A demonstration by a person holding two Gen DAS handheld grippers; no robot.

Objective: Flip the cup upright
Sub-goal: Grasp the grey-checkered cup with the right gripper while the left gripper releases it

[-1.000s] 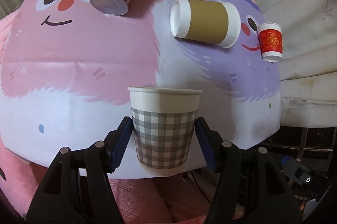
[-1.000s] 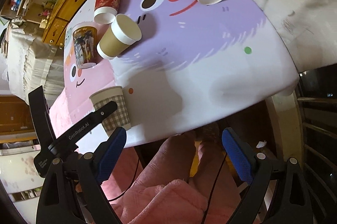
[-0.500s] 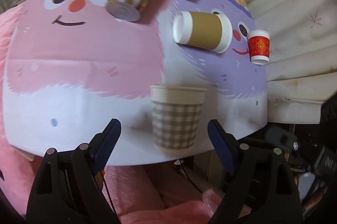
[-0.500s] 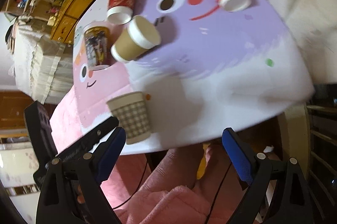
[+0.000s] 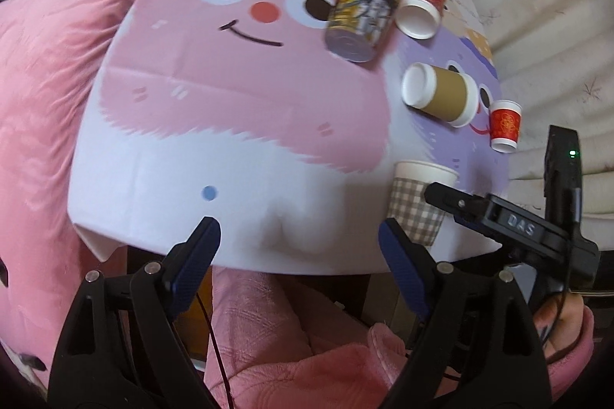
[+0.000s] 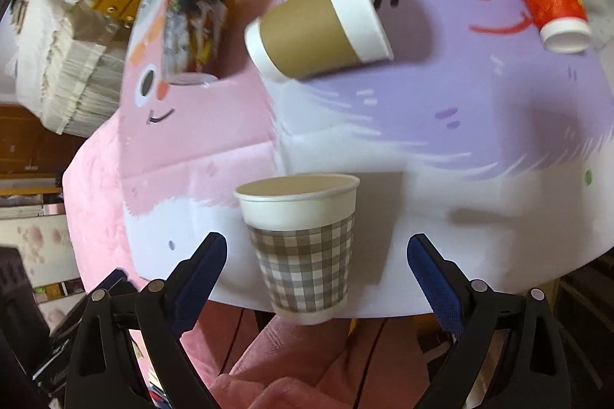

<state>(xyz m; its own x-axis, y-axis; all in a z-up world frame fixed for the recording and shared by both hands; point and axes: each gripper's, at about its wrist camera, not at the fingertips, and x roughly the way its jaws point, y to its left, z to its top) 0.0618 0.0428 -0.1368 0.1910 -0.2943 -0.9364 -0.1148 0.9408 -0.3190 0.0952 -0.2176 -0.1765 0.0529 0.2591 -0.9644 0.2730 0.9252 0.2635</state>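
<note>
A grey checked paper cup [image 6: 303, 247] stands upright at the near edge of the table; it also shows in the left wrist view [image 5: 416, 207], partly behind the right gripper's finger. My right gripper [image 6: 316, 263] is open, its blue pads on either side of the cup and apart from it. My left gripper [image 5: 299, 247] is open and empty, off to the cup's left. A brown cup [image 6: 318, 25] lies on its side further back [image 5: 439, 94].
A cartoon-print mat [image 5: 238, 94] covers the table. A picture-print cup [image 5: 362, 13], a red cup [image 5: 422, 2] and a small red cup [image 5: 504, 126] lie or stand at the back. Pink fabric [image 5: 42, 109] lies to the left and below the near edge.
My left gripper let go of the checked cup, opened wide and drew back to the left. My right gripper swung over and now frames the cup.
</note>
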